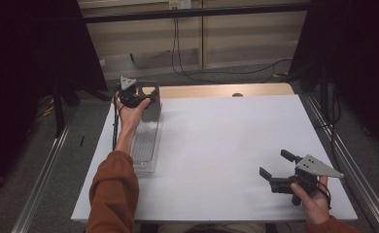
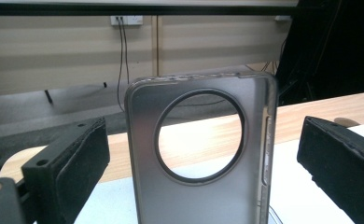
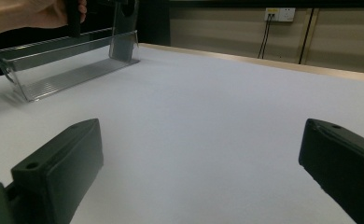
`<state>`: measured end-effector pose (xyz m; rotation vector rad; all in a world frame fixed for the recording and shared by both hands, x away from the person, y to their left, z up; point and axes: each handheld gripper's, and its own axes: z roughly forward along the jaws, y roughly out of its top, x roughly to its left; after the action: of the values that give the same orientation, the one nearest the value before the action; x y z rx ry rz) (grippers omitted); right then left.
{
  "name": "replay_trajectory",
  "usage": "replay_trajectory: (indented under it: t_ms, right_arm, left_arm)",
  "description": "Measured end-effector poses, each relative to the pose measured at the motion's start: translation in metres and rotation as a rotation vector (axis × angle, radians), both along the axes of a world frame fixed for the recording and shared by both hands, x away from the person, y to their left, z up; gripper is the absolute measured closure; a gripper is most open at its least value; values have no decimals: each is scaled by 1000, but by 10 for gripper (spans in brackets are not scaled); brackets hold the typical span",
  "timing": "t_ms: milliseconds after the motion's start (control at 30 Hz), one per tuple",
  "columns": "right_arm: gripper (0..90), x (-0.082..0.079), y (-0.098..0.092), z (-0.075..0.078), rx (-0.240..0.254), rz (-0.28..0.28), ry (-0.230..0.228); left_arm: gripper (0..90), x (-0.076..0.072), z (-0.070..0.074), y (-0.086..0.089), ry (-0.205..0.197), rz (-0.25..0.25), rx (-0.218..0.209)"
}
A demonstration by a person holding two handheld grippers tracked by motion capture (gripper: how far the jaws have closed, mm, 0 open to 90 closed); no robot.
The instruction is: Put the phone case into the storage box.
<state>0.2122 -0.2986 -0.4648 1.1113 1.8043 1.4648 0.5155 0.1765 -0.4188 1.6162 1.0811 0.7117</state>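
Grey translucent plastic, a phone case (image 2: 201, 154) with a round camera hole stands upright at the far end of a clear tray (image 1: 146, 145), which lies along the left edge of the tabletop (image 1: 226, 145), its far end near the far left corner. The left gripper (image 1: 146, 99) sits right at the case, its jaws spread wide with the case standing between them and touching neither pad, as the left gripper view shows. So the step looks like the approach to a grasp of the case, or the moment just after letting it go; I cannot tell which. A grasp would call for closing squarely on the case's two long edges. The right gripper (image 1: 273, 166) hovers near the near right corner, jaws wide apart, holding nothing.
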Motion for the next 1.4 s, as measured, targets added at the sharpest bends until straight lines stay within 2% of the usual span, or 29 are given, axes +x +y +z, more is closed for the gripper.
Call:
replay_trajectory:
  t_ms: [167, 300, 367, 467, 567, 600, 733, 800, 867, 933, 1000, 1067, 1167, 1267, 1400]
  right_arm:
    - [0, 1, -1, -1, 4, -5, 3]
    - [0, 2, -1, -2, 4, -12, 1]
    - [0, 3, -1, -1, 12, -17, 8]
    - [0, 4, -1, -2, 10, -16, 2]
    - [0, 5, -1, -2, 7, -11, 3]
    - [0, 5, -1, -3, 6, -11, 4]
    - [0, 5, -2, -2, 9, -16, 7]
    - [0, 5, -2, -3, 9, -16, 6]
    - [0, 6, -2, -3, 12, -17, 9]
    - [0, 6, -1, -3, 15, -19, 9]
    - [0, 7, -1, -3, 12, -21, 10]
    - [0, 7, -1, -3, 13, -17, 7]
    - [0, 7, -1, -3, 13, -14, 5]
    - [0, 7, -1, -3, 12, -22, 8]
    - [0, 6, -1, -2, 9, -15, 6]
  left_arm:
    - [25, -7, 1, 1, -8, 1, -5]
    - [24, -13, 5, -1, -22, -22, -18]
    - [24, -16, 7, -1, -38, -50, -26]
    - [22, -23, 8, -1, -45, -51, -26]
    - [21, -29, 9, -1, -55, -66, -41]
    - [20, -31, 10, -1, -63, -74, -59]
    - [20, -39, 12, 1, -78, -93, -64]
    - [20, -43, 14, 3, -90, -110, -86]
    - [13, -46, 17, 3, -99, -129, -92]
    - [13, -50, 20, 2, -101, -122, -78]
    - [14, -54, 21, 1, -115, -131, -94]
    - [16, -58, 22, 2, -107, -141, -107]
    - [20, -66, 20, 3, -107, -146, -72]
    - [20, -73, 20, 3, -122, -162, -90]
    - [23, -82, 21, 6, -134, -161, -81]
